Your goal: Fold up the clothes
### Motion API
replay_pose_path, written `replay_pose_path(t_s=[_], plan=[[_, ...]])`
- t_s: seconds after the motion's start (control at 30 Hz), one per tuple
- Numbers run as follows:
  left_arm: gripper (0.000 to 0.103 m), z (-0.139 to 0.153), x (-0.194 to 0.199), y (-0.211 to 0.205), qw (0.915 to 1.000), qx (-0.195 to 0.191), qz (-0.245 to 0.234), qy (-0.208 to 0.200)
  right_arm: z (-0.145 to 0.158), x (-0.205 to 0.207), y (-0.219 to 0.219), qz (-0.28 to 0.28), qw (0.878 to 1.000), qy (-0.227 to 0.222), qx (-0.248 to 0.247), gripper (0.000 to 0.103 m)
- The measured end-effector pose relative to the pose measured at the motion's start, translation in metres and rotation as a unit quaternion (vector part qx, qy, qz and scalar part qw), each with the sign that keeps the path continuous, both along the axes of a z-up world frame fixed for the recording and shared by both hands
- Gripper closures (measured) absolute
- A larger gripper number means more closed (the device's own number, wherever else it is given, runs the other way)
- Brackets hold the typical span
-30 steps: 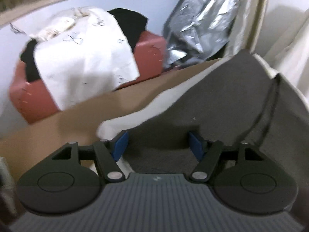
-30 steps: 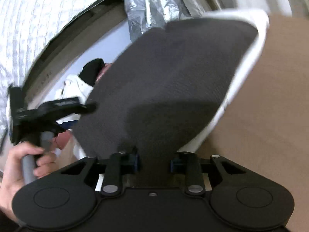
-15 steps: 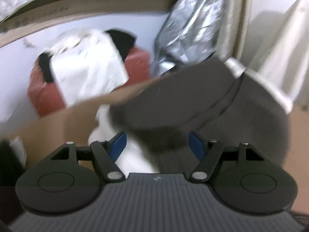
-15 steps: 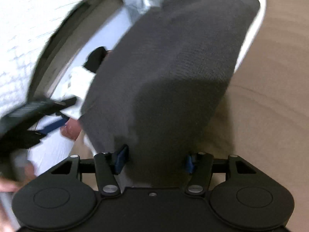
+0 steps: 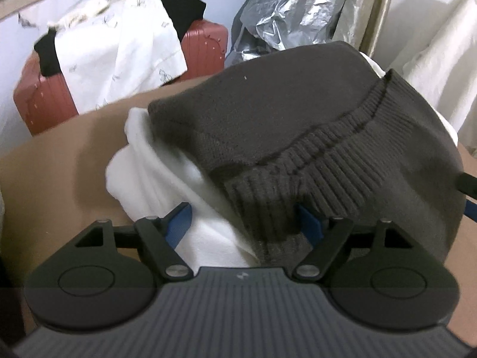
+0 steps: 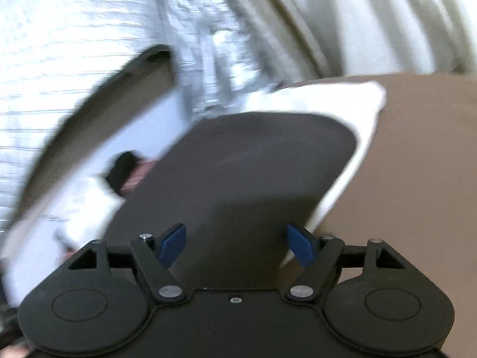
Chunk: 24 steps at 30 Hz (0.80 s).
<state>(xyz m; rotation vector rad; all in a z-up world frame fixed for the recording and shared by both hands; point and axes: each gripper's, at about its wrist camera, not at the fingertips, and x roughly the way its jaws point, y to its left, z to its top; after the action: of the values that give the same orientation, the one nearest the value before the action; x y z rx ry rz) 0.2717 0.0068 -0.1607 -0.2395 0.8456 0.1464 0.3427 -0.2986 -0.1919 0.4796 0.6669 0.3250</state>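
Left wrist view: a red suitcase (image 5: 50,89) stands at ten o'clock beyond the brown desk (image 5: 59,161), shut, with a white printed cloth (image 5: 119,56) and a black garment (image 5: 182,15) draped over its top. Crumpled silver foil (image 5: 286,9) hangs at one o'clock. A dark grey knit sweater (image 5: 298,113) with a ribbed hem lies bunched over a white garment (image 5: 167,185) in the centre of the desk. The left gripper (image 5: 244,222) has its jaws spread wide; sweater hem and white fabric sit between the blue pads, not pinched.

Right wrist view: heavily blurred. The sweater (image 6: 253,173) rises as a smooth dark sheet from six o'clock to the centre, edged by the white garment (image 6: 357,119) toward one o'clock, brown desk (image 6: 417,164) at three o'clock. The right gripper (image 6: 237,244) also has its jaws wide apart, fabric passing between them unclamped. The ribbed hem shows only in the left view; the suitcase here is a red smear.
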Motion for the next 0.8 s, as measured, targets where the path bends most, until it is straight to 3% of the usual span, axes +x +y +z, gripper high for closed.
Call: replay_pose_path(t_s=[0.07,0.17,0.2,0.23,0.3,0.33,0.4,0.43,0.5,0.57,0.7,0.8], plan=[[0.024,0.0,0.0,-0.003,0.9999,0.008,-0.006,-0.002,-0.007,0.023,0.001,-0.026,0.999,0.007,-0.018,0.024],[0.025,-0.001,0.0,-0.007,0.9998,0.018,-0.012,-0.005,-0.012,0.037,0.001,-0.021,0.998,-0.046,-0.027,0.074],[0.025,-0.001,0.001,-0.007,0.9998,0.017,-0.013,-0.006,-0.003,0.027,0.01,-0.019,0.992,-0.097,-0.079,0.076],[0.025,-0.002,0.001,-0.007,0.9998,0.017,-0.012,-0.006,0.007,0.007,0.023,-0.026,0.978,-0.154,-0.138,0.076],[0.025,-0.003,0.004,-0.008,0.9997,0.022,-0.01,-0.006,0.01,-0.015,0.04,-0.04,0.954,-0.217,-0.205,0.076],[0.025,-0.004,0.006,-0.008,0.9997,0.024,-0.011,-0.006,0.002,-0.015,0.045,-0.052,0.95,-0.212,-0.223,0.073],[0.024,-0.004,0.006,-0.01,0.9996,0.025,-0.013,-0.007,-0.018,0.003,0.044,-0.067,0.957,-0.137,-0.245,0.053],[0.024,-0.004,0.005,-0.01,0.9996,0.025,-0.014,-0.008,-0.025,0.009,0.036,-0.078,0.965,-0.096,-0.232,0.05],[0.024,-0.003,0.005,-0.012,0.9993,0.032,-0.017,-0.01,-0.025,-0.003,0.008,-0.105,0.982,-0.075,-0.135,0.041],[0.024,-0.001,0.003,-0.013,0.9991,0.036,-0.019,-0.011,-0.018,-0.023,-0.015,-0.112,0.991,-0.05,-0.058,0.037],[0.024,0.01,-0.004,-0.018,0.9992,0.037,-0.008,-0.014,-0.006,-0.075,-0.026,-0.072,0.997,0.004,-0.002,0.037],[0.024,0.023,-0.016,-0.03,0.9982,0.06,0.002,-0.005,0.005,-0.123,-0.02,-0.016,1.0,-0.006,-0.023,0.037]])
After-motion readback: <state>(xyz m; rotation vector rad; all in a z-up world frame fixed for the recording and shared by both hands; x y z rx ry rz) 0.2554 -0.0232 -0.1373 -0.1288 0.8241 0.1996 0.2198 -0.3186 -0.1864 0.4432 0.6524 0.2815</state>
